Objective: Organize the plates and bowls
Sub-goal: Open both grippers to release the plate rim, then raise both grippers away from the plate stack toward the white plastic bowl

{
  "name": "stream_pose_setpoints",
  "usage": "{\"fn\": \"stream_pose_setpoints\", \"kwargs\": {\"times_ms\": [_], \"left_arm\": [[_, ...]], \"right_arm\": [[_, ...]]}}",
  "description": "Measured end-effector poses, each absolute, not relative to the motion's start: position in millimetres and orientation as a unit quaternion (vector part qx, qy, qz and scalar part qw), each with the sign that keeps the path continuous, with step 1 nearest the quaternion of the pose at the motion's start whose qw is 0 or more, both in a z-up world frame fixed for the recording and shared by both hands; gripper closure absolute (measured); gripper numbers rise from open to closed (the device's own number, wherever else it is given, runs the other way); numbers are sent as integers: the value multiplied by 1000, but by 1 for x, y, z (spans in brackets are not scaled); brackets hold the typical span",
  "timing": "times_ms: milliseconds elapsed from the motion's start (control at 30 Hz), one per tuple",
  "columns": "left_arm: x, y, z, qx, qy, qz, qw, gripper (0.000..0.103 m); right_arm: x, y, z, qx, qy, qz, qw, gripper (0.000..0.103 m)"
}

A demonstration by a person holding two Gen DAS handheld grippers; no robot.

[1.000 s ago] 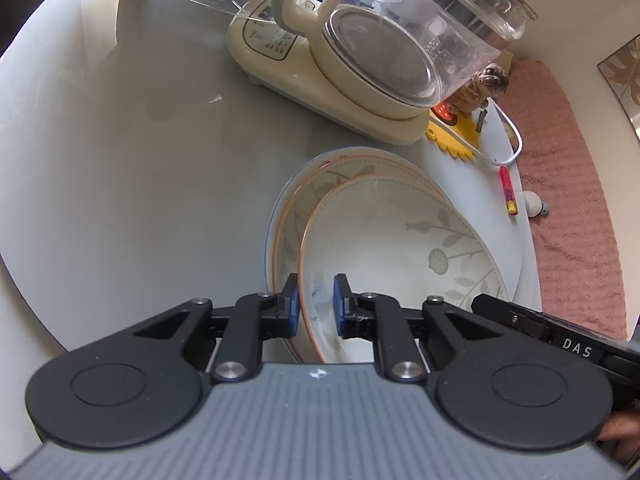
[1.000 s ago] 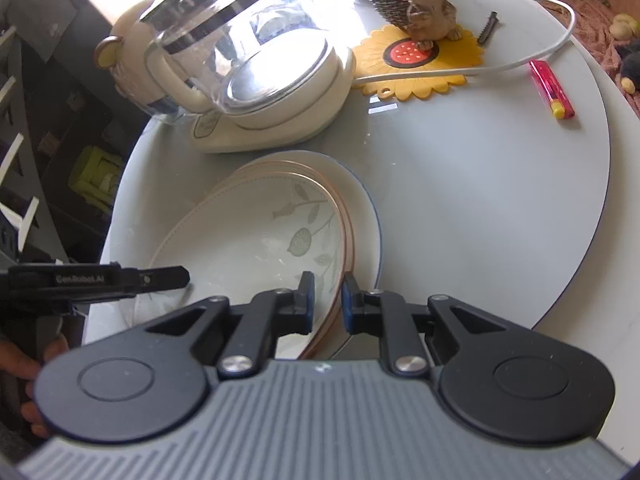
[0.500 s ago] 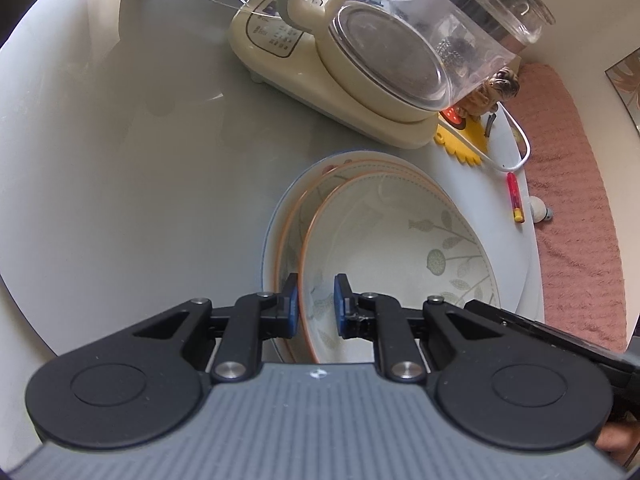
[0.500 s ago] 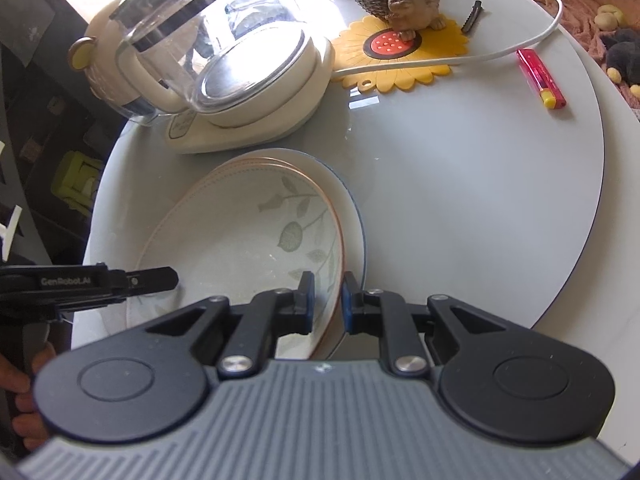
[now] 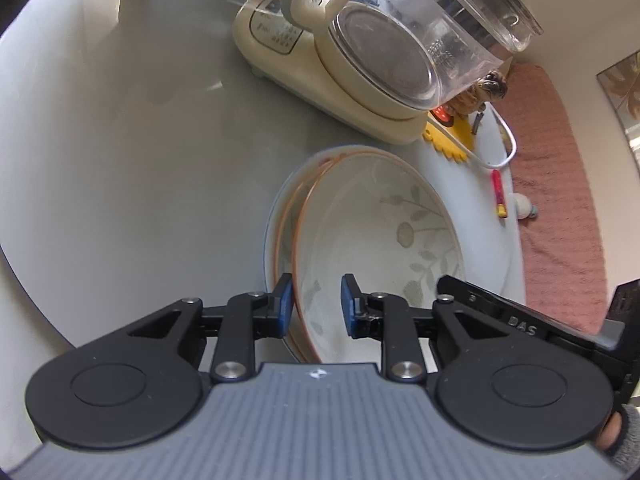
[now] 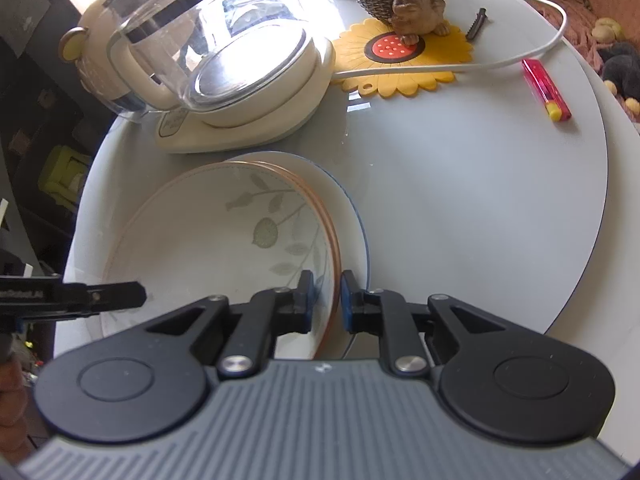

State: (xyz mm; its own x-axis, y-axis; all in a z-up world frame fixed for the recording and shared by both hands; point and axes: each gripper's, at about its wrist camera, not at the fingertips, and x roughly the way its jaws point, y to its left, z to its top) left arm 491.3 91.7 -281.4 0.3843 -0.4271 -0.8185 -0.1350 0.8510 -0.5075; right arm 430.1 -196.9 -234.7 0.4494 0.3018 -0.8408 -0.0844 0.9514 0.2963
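Two leaf-patterned bowls sat nested on a blue-rimmed plate beside the kettle; stacking appeared largely complete. Left gripper stood released, pads straddling the top bowl's rim. Right gripper was clamped on the opposite rim, both held low, facing inward.

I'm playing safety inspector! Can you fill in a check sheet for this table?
Surface: round grey table, glossy.
Job's things: leaf bowl nested on stacked dishes; blue-rimmed plate underneath.
Clutter: glass kettle, sunflower mat, dog figurine, red lighter, hair clip.
Grippers: left gripper open, straddling the bowl's rim; right gripper closed on the opposite rim.
Cables: white cable crossing the mat.
Surroundings: pink cloth beside the table.
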Motion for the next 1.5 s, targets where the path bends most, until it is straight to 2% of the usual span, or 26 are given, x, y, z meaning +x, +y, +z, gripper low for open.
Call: {"fn": "stream_pose_setpoints", "kwargs": {"times_ms": [233, 333, 500, 800, 1233, 1500], "left_arm": [[478, 98, -279, -287, 543, -102, 783, 67], [472, 102, -274, -296, 543, -99, 779, 61], [459, 110, -268, -312, 536, -100, 778, 60], [441, 92, -232, -261, 512, -69, 816, 60], [393, 51, -150, -216, 437, -25, 873, 60], [362, 59, -94, -202, 410, -34, 889, 60]], "right_arm": [[434, -192, -235, 89, 513, 116, 846, 83], [434, -192, -236, 88, 511, 119, 847, 81], [435, -194, -237, 90, 511, 130, 845, 81], [430, -202, -230, 101, 507, 133, 846, 83], [402, -228, -146, 83, 422, 201, 880, 83], [362, -232, -85, 90, 385, 197, 897, 83]]}}
